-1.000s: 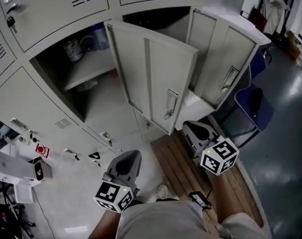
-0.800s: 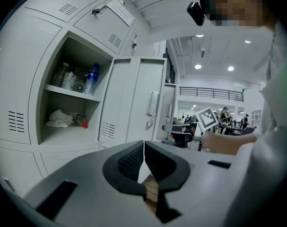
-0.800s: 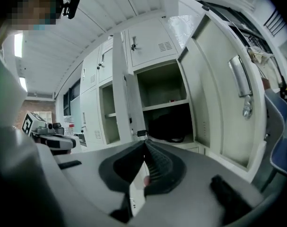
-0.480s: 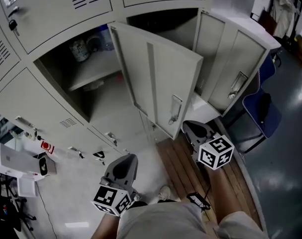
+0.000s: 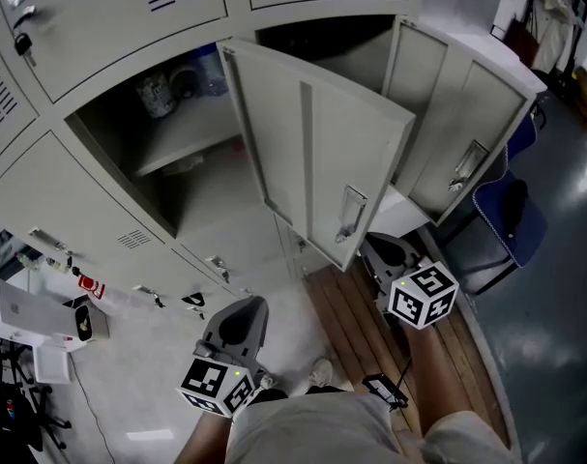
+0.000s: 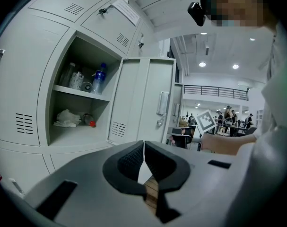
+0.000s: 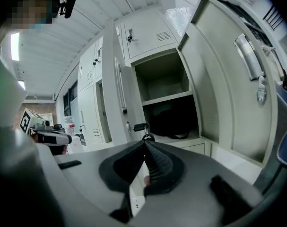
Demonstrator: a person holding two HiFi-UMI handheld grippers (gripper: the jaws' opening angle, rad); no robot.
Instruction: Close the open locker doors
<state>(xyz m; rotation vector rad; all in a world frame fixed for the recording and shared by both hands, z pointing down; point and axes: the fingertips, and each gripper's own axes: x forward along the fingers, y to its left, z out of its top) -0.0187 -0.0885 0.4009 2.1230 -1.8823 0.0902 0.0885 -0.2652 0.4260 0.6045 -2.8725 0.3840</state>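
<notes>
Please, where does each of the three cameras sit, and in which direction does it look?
Head view: on the person's head, facing steeply down at the lockers; shows the left gripper, right gripper and torso.
Left gripper view: on the left gripper, facing up at the left open locker; shows its shut jaws and a sleeve.
Right gripper view: on the right gripper, facing up at the right open locker; shows its shut jaws.
Shared: both gripper views see the left locker's open door.
</notes>
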